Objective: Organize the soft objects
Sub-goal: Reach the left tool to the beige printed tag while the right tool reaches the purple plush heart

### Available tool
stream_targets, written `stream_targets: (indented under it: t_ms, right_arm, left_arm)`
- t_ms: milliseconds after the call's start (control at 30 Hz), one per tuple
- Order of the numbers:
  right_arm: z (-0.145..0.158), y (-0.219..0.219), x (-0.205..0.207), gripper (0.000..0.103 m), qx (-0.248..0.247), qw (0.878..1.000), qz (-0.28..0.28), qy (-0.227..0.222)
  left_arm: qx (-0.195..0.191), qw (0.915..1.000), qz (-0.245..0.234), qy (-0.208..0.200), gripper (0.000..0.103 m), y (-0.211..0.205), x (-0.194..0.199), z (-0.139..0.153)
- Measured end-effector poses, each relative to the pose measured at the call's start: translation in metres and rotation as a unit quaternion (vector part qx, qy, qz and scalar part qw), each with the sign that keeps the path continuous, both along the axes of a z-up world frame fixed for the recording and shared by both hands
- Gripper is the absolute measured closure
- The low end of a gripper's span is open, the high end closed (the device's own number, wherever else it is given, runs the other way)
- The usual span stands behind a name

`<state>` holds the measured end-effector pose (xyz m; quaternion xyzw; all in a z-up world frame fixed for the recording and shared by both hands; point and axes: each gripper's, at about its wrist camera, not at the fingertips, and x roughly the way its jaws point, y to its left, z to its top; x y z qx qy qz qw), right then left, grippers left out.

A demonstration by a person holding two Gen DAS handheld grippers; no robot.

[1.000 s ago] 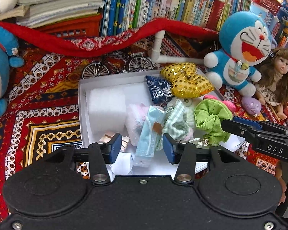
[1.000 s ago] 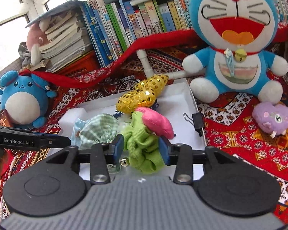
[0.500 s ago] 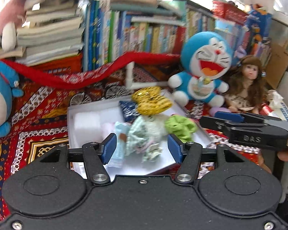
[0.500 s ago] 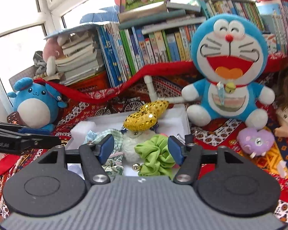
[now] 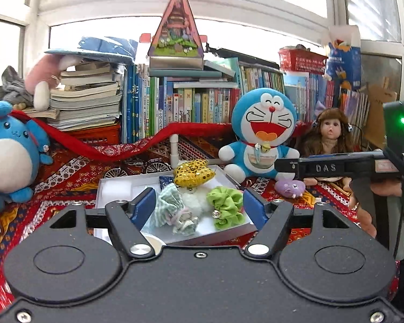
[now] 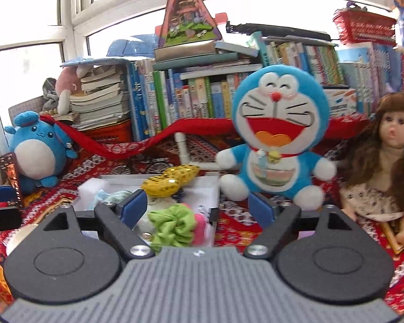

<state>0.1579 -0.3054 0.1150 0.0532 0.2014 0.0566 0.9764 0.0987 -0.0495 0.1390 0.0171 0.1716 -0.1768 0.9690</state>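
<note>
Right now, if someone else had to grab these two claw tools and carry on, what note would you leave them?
Left gripper: jaws opening, nothing held.
Right gripper: jaws opening, nothing held.
White box on the patterned cloth holds the green scrunchie, checked scrunchie, gold sequin bow and a pink piece.
Done: these small soft items are in the box.
Left: the purple heart plush lies outside, beside the box; the big plush toys sit around it.

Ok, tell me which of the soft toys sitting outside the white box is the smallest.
The purple heart-shaped plush, lying on the patterned cloth by the Doraemon plush and its foot. Doraemon, the blue round plush and the doll are all far bigger.
</note>
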Motion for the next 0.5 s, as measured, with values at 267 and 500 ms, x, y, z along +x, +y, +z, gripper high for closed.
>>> stream_targets:
  t_ms: [267,500]
  right_arm:
    - [-0.014,-0.028,-0.008,0.012,-0.004,0.999,-0.04,0.006]
    - [-0.032,-0.052,-0.008,0.012,-0.004,0.997,-0.079,0.02]
  left_arm:
    - [-0.018,0.9993,0.013,0.028,0.046,-0.024,-0.025,-0.04]
    - [-0.036,0.9916,0.1,0.073,0.071,-0.029,-0.012,-0.08]
